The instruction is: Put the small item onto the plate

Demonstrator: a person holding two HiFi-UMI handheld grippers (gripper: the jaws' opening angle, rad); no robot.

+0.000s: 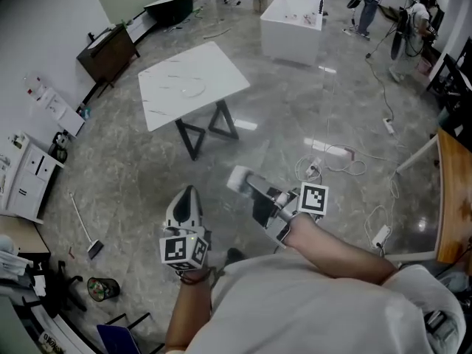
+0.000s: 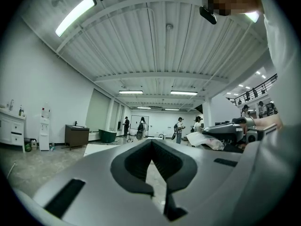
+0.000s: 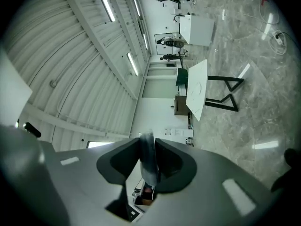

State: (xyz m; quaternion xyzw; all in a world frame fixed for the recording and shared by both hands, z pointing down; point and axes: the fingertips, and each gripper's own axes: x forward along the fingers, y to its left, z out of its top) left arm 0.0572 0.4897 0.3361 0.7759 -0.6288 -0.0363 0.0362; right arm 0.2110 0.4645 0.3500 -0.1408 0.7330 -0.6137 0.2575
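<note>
Tongs of right gripper [image 3: 146, 144] pinch small grey item [image 3: 148, 163]; left gripper [image 2: 151, 144] closed.

The table [image 1: 193, 85] has a white top with faint grey veining and black legs, and the floor [image 1: 310, 116] is glossy grey marbled stone. The left gripper [image 1: 189, 192] and the right gripper [image 1: 237, 178] are light grey with dark grey jaws and black-and-white square marker patterns, and the small item [image 3: 146, 160] looks pale silvery grey. The person's shirt [image 1: 317, 301] is white, the cabinet [image 1: 110, 50] dark brown
</note>
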